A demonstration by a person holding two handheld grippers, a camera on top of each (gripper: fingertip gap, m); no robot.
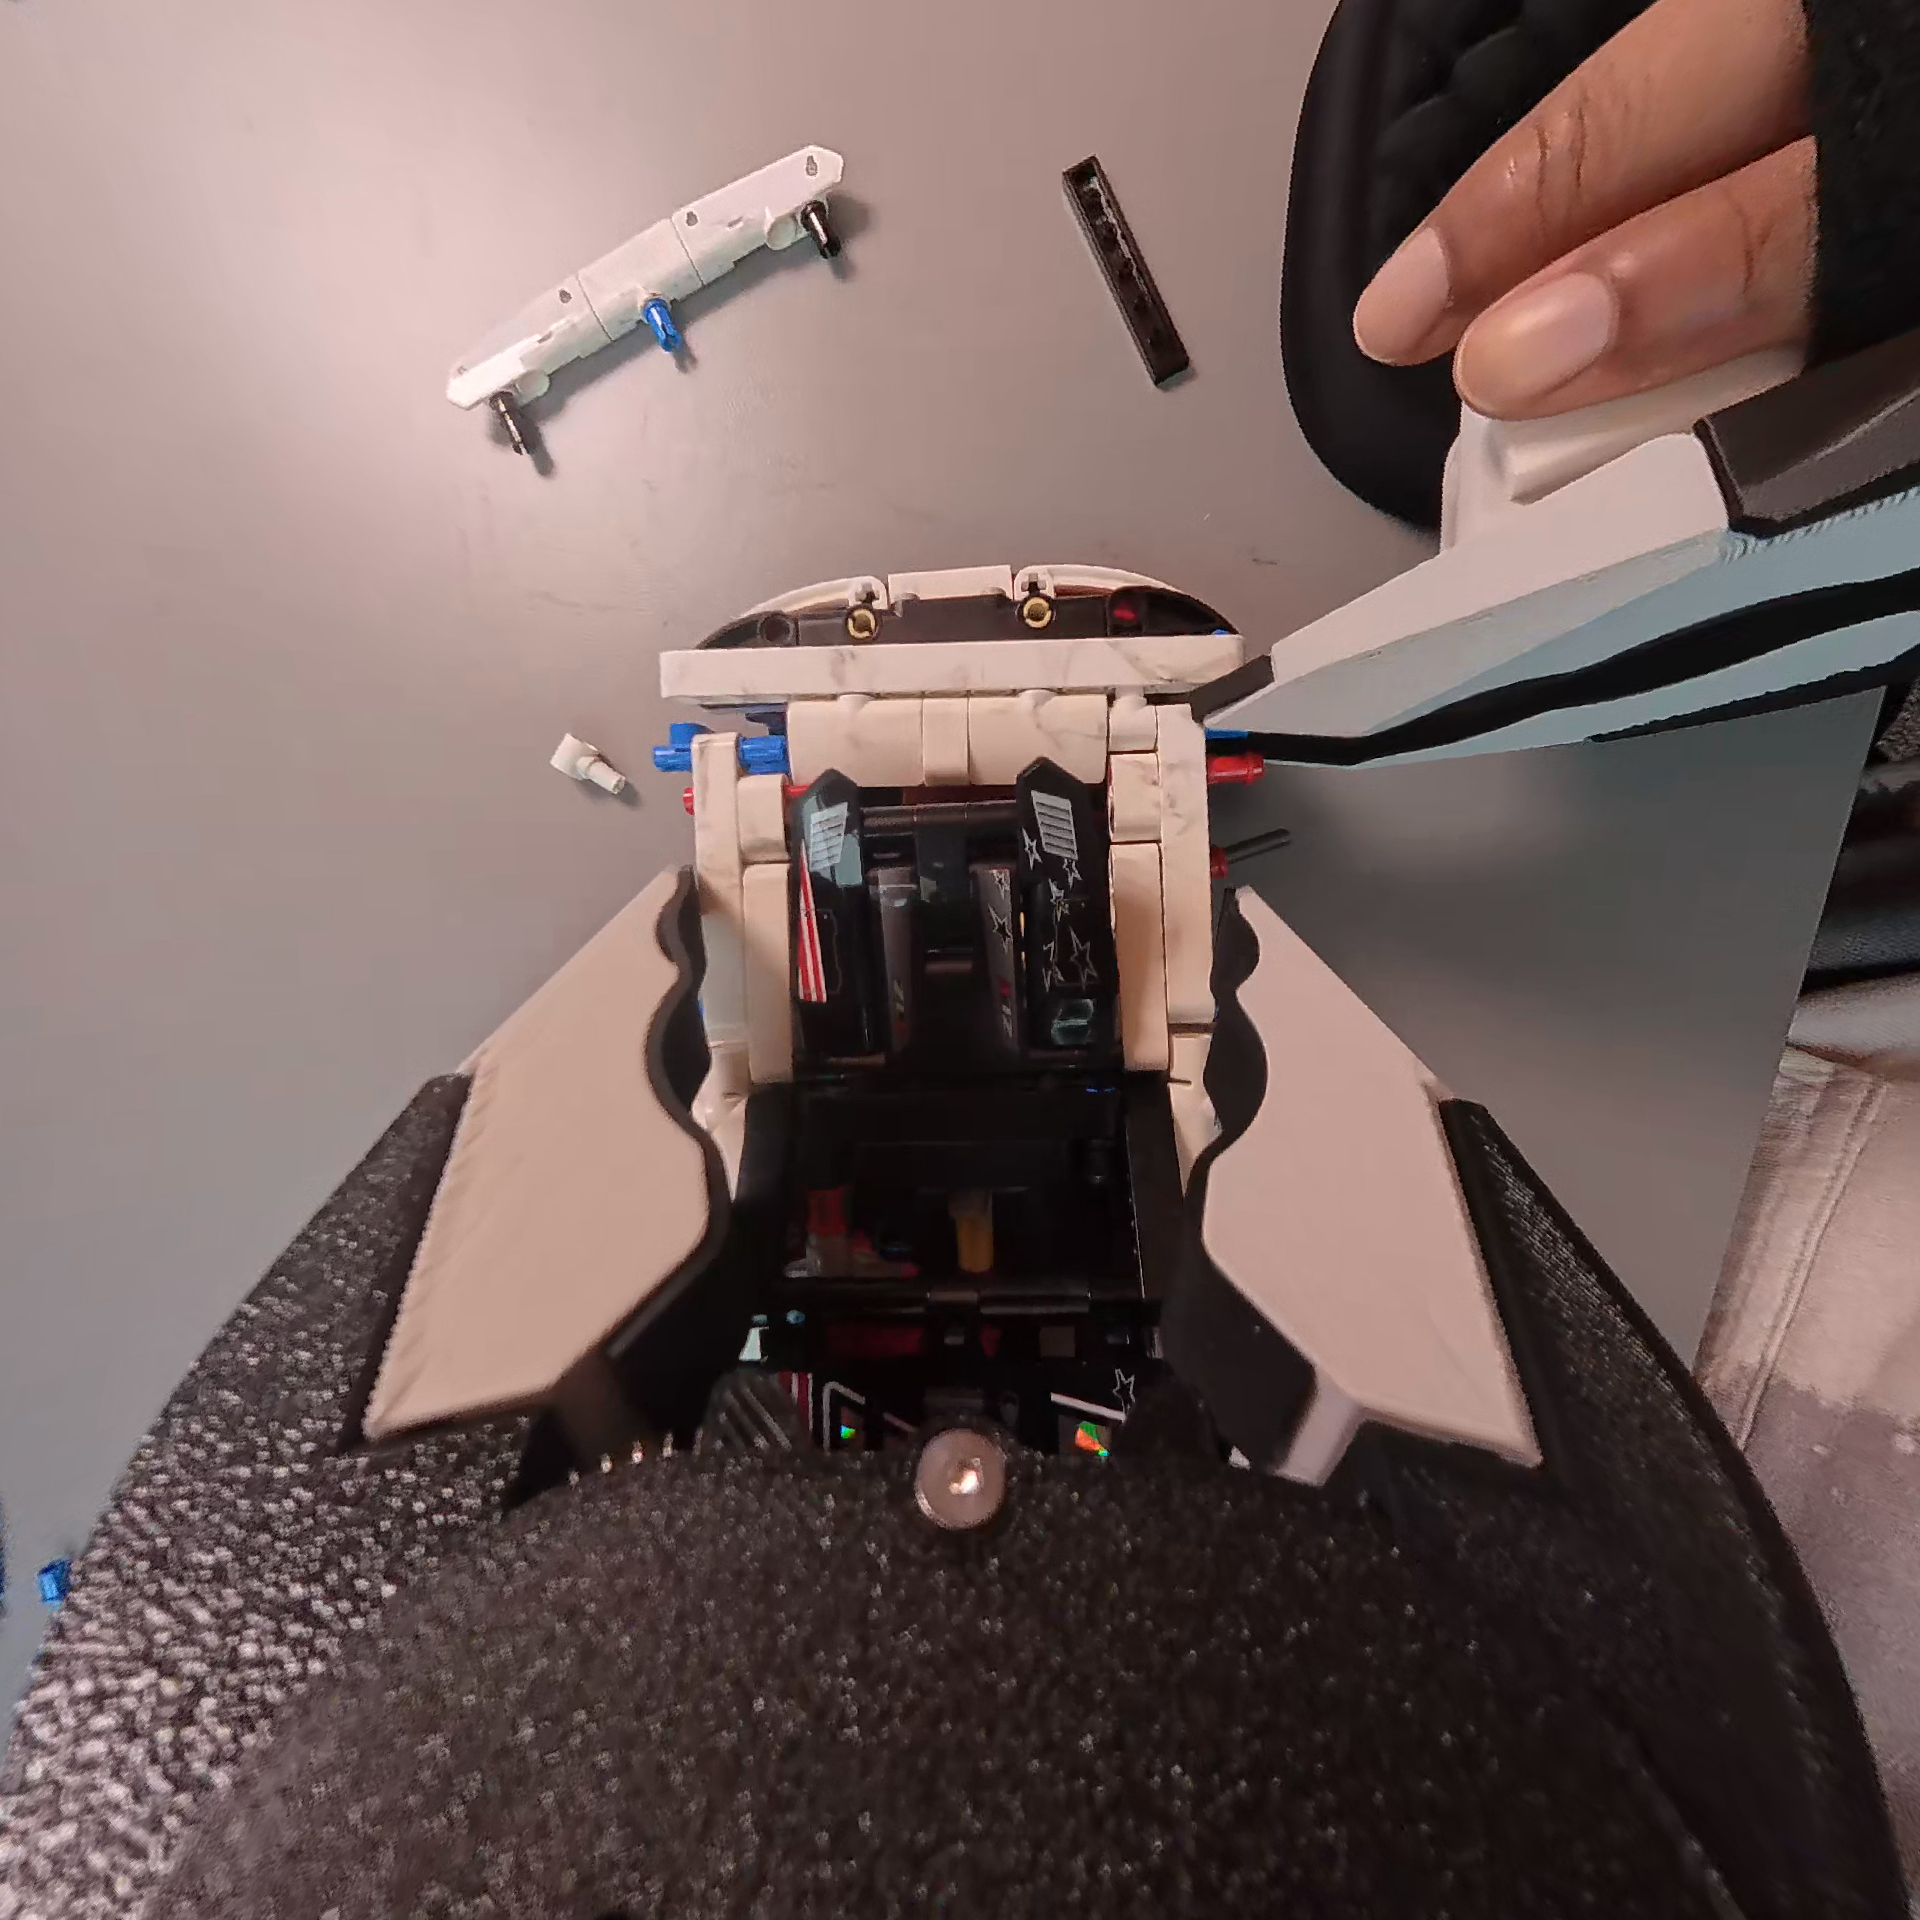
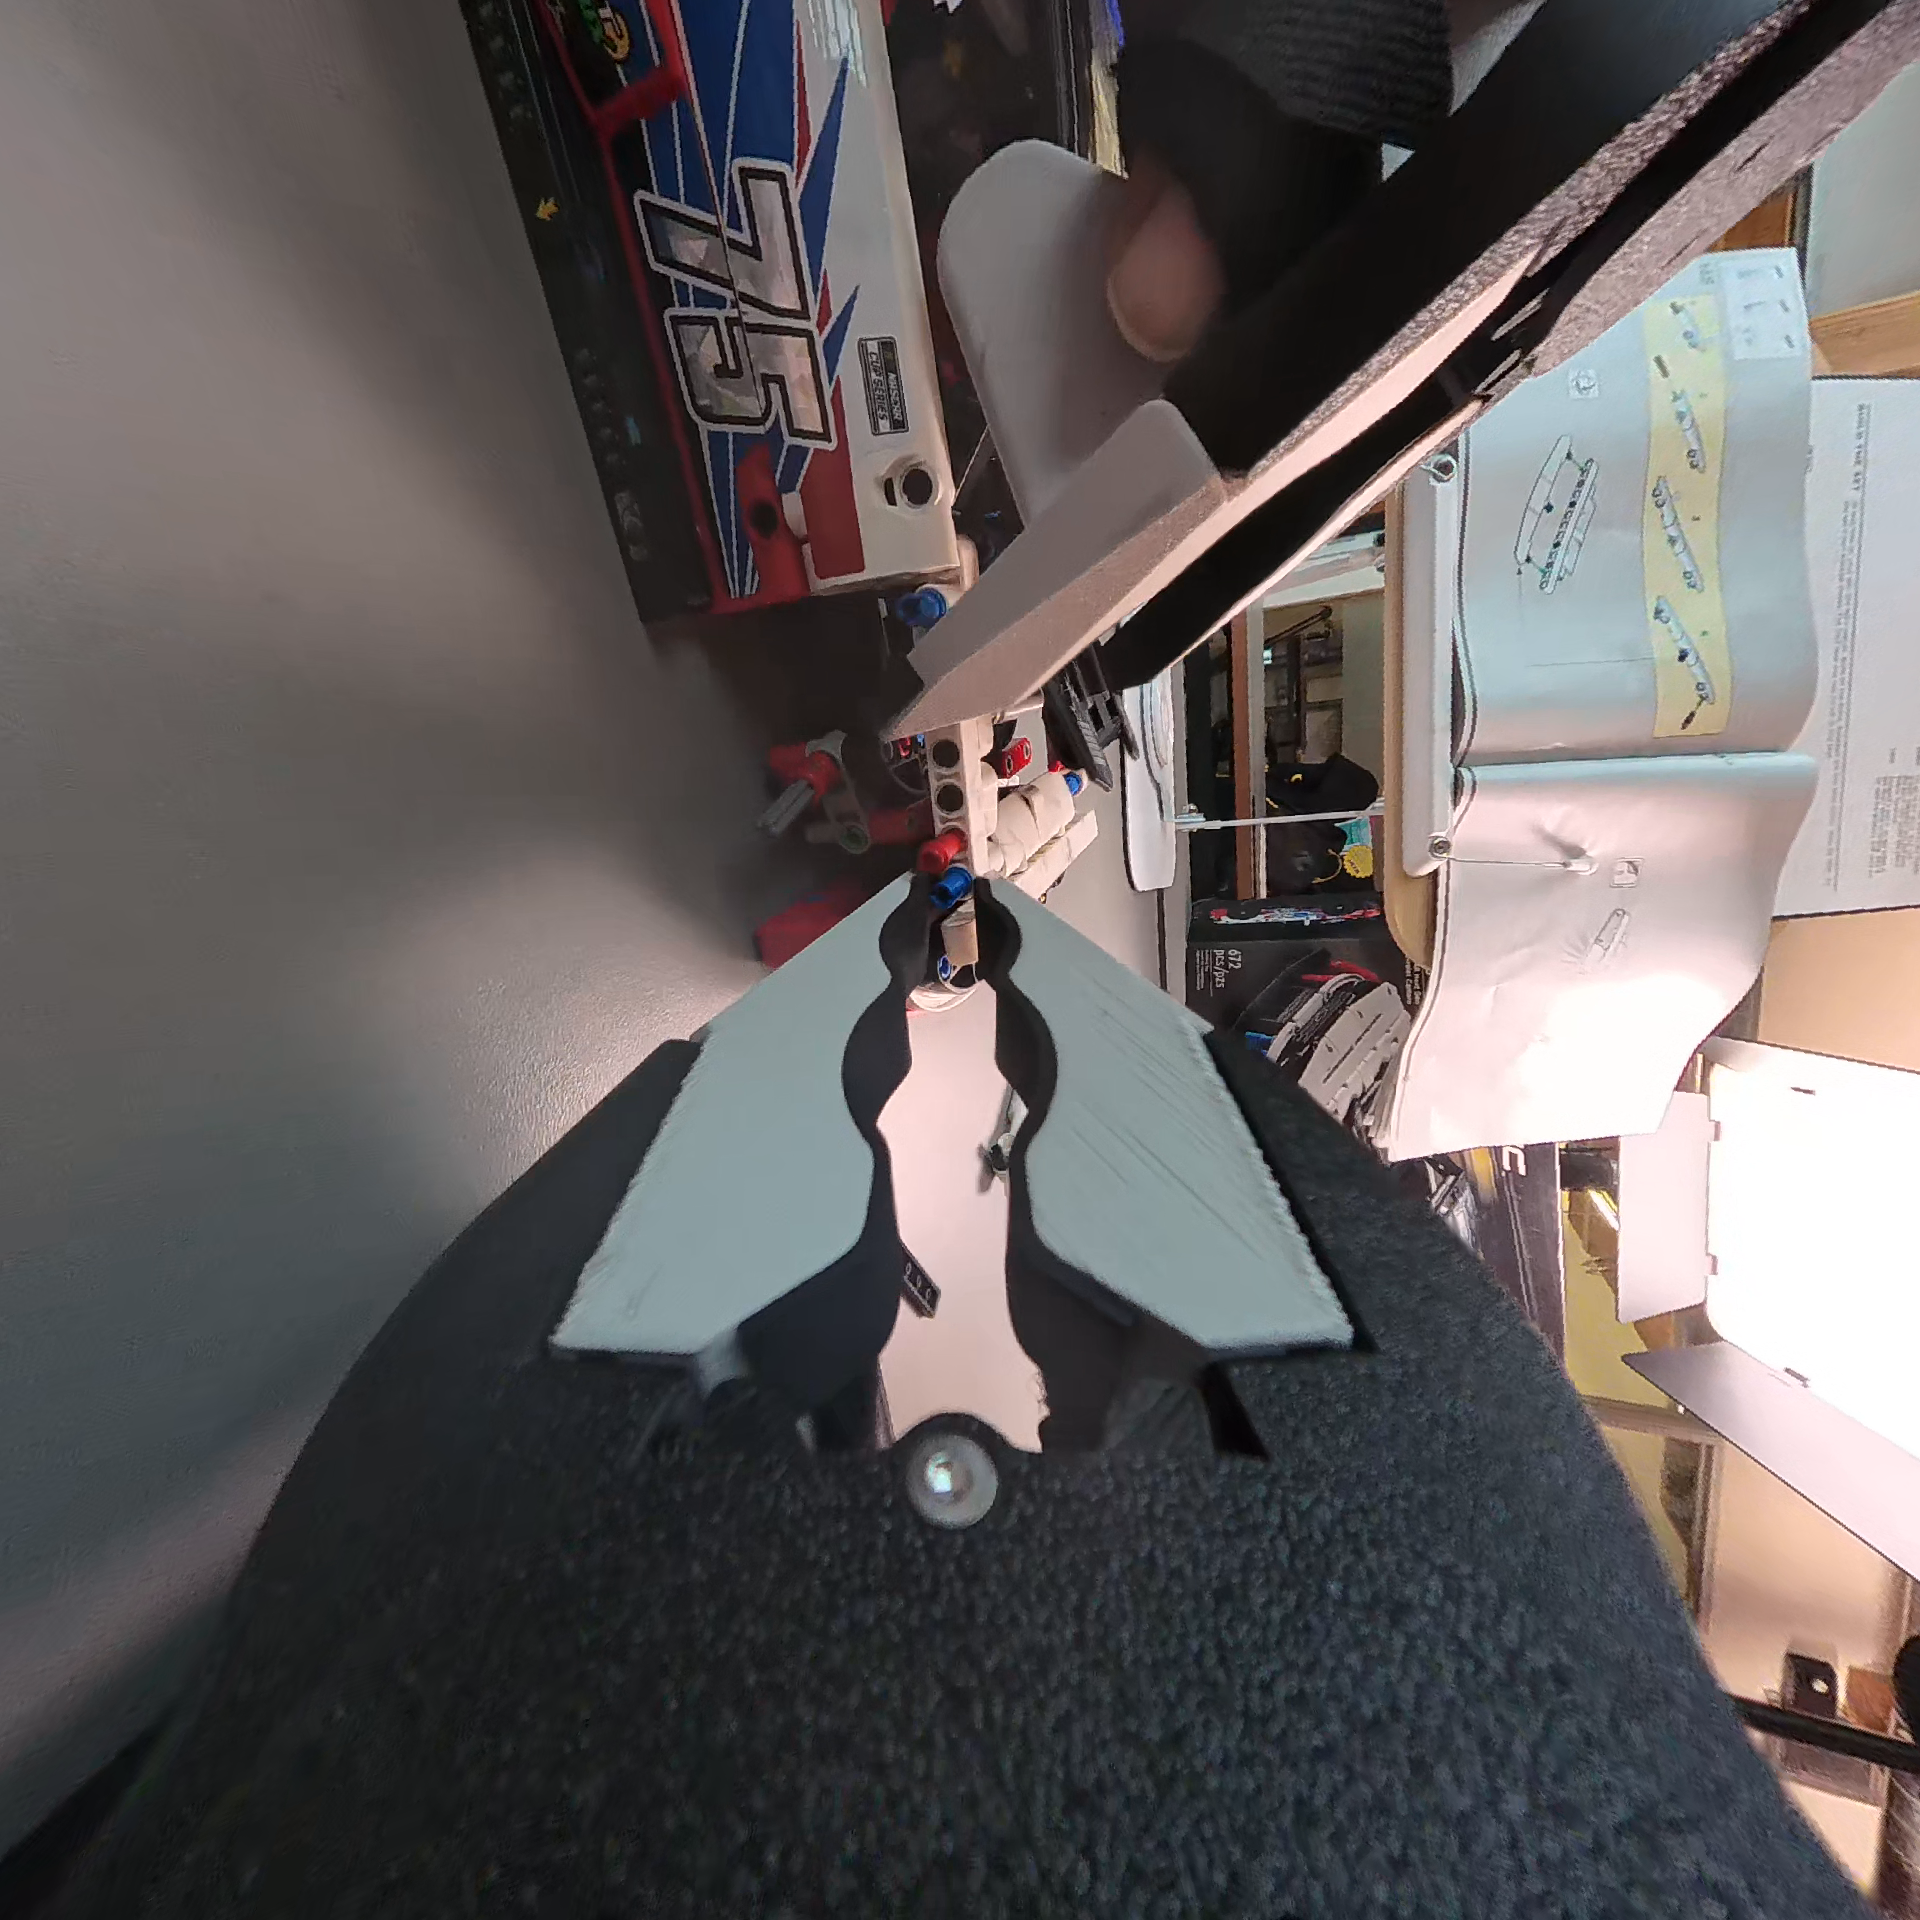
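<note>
Left wrist view first. The left gripper (image 1: 951, 997) has its two fingers spread wide around a brick-built car body (image 1: 951, 883) in white and black, one finger pressed on each flank, so it is clamped on the model, which fills the gap just above the grey table (image 1: 260, 675). The right gripper (image 1: 1236, 717) reaches in from the right with its tips drawn together at the body's upper right corner, beside a red pin (image 1: 1236, 769). A hand (image 1: 1579, 249) rests on that gripper's housing. Lying loose on the table well beyond are a white beam assembly (image 1: 644, 275), a black strip (image 1: 1125, 272) and a small white connector (image 1: 587, 767). My judgement is that a sideways push from the right tips could twist the body between the left fingers or pop off a marbled panel, since the hold sits only on the flanks.

Right wrist view, turned on its side. The right gripper (image 2: 961, 914) shows its fingers nearly closed, tips pinching a narrow edge of the model at a blue pin (image 2: 951, 886); what exactly sits between them is too small to tell. The left gripper's finger (image 2: 1039, 634) crosses above. A printed box (image 2: 748, 343) and an open instruction booklet (image 2: 1621, 644) stand behind. So narrow a pinch could slip off, I judge.
</note>
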